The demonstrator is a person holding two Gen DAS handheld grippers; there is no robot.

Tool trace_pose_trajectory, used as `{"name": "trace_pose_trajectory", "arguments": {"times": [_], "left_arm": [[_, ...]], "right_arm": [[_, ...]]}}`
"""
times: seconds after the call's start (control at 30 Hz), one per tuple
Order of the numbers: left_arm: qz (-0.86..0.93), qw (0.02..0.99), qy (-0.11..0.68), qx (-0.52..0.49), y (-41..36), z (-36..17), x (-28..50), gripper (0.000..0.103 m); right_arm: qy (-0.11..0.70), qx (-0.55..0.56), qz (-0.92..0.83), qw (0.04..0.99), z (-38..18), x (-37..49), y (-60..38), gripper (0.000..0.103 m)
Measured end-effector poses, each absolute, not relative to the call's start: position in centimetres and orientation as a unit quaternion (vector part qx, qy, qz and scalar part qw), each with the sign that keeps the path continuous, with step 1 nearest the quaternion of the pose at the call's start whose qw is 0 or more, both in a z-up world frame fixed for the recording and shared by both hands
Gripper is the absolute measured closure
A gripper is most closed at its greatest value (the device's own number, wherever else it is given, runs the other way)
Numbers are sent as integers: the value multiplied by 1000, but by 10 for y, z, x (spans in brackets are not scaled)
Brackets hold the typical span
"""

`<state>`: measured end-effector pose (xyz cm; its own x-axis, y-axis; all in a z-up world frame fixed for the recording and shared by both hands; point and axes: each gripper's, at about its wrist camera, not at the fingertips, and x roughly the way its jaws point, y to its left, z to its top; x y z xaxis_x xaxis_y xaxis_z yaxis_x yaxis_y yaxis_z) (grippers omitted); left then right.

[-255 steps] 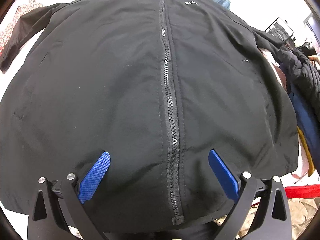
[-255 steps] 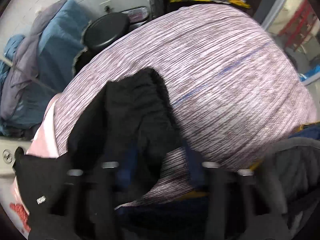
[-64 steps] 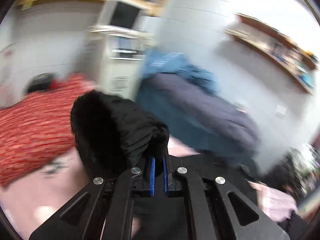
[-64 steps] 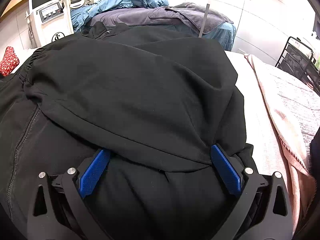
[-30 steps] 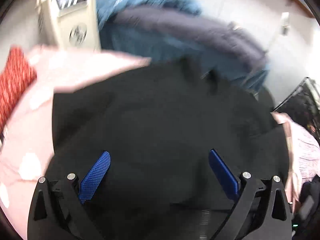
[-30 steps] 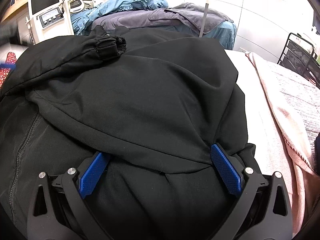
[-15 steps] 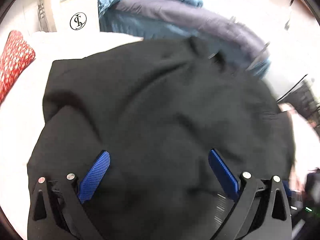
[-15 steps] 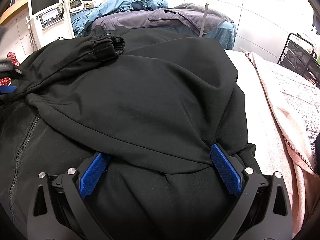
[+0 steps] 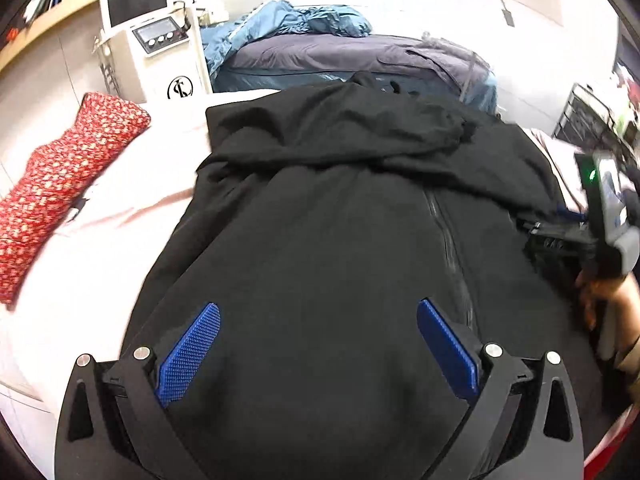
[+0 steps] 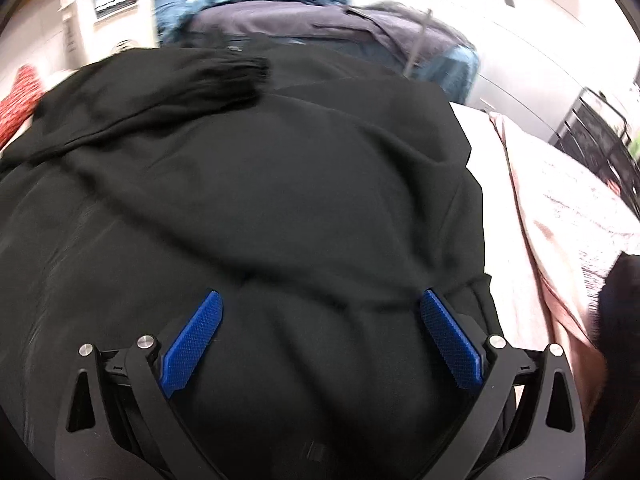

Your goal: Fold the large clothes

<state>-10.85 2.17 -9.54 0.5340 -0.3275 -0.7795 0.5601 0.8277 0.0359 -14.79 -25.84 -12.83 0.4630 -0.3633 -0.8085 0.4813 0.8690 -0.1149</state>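
Note:
A large black zip jacket (image 9: 328,232) lies spread on the white bed (image 9: 100,248), its zipper (image 9: 448,240) running down the right of the front. Both sleeves are folded across the chest; the left sleeve's ribbed cuff (image 10: 236,76) lies on top near the collar. My left gripper (image 9: 318,346) hovers open over the jacket's lower part with nothing between its blue pads (image 9: 192,352). My right gripper (image 10: 320,340) is open too, low over the jacket's right side, and shows in the left wrist view (image 9: 560,232) at the jacket's right edge, held by a hand (image 9: 612,304).
A red patterned garment (image 9: 60,176) lies on the bed at the left. Blue and purple bedding (image 9: 340,52) is piled behind the jacket, beside a white machine with a screen (image 9: 152,36). A pinkish striped garment (image 10: 568,208) lies to the right; a black wire rack (image 9: 592,120) stands beyond.
My left gripper let go of the sleeve cuff it had carried across, opened, and pulled back toward the jacket's hem. The right gripper has begun shifting, blurring its view.

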Motion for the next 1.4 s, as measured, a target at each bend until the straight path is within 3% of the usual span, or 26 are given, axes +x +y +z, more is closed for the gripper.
{"name": "trace_pose_trajectory", "arguments": {"times": [0.17,0.5,0.73,0.9,1.3,1.4], "left_arm": [[-247,862,419,141,45,-98,-127,6],[-221,851,461,123,74,-126,-157,6],[-234,859,430,148,88,-114,-169,6],[-227,880,394,134,130,-88,-154,6],[-208,865,456,32,233,-102,-123,6],[-202,855,476,33,242,-118,-123,6]], "right_arm": [[468,55,-182,863,-113,-200,-216,5],[480,191,-159,841,-118,-326,-222,5],[474,179,-168,846,-108,-360,-216,5],[413,172,-208,870,-78,-394,-236,5],[438,258,-199,838,-97,-443,-264,5],[438,283,-179,834,-104,-448,-263,14]]}}
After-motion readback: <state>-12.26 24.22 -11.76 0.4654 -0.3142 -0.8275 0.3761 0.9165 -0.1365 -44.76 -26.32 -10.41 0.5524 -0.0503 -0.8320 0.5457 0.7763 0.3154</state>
